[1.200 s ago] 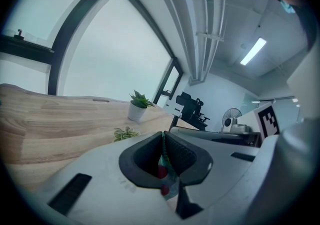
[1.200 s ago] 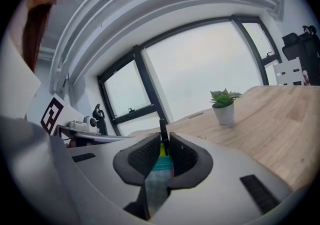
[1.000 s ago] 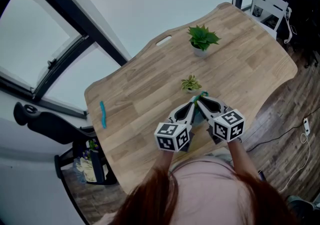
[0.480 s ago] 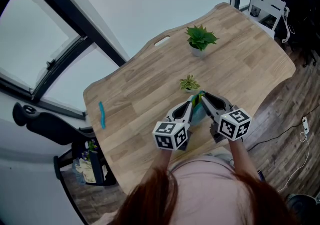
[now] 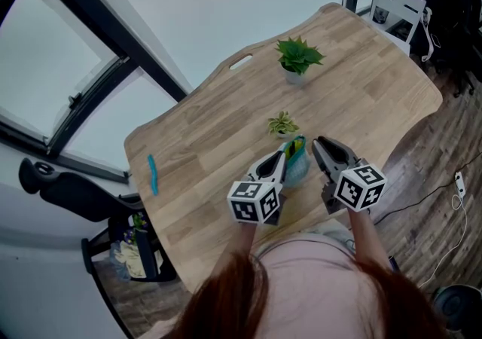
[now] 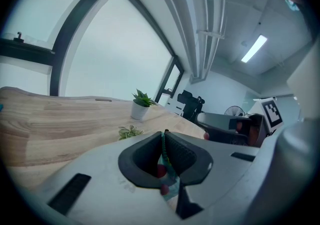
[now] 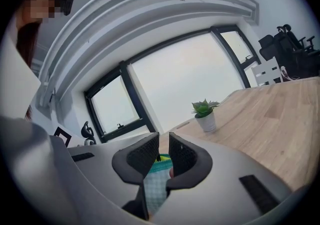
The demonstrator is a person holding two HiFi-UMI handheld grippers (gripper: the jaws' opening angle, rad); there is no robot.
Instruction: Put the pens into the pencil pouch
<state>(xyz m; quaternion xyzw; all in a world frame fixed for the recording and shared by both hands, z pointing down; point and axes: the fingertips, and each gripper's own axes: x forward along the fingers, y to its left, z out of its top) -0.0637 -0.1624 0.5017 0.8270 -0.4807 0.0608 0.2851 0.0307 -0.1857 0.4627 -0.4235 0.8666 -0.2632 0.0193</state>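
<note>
Just now the right gripper (image 5: pixel 319 142) opened its jaws and drew off to the right of the pouch (image 5: pixel 298 164). Nothing sits between them; the pouch shows only beyond. The left gripper (image 5: pixel 282 160) stays clamped on the pouch's zipper edge, near the front of the table (image 5: pixel 361 96). A blue pen (image 5: pixel 153 173) lies well apart at the left edge. Probably the right hand is now free to fetch it.

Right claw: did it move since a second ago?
Yes. The right claw slid right, away from the small plant and the pouch; it just opened, gripping nothing.
</note>
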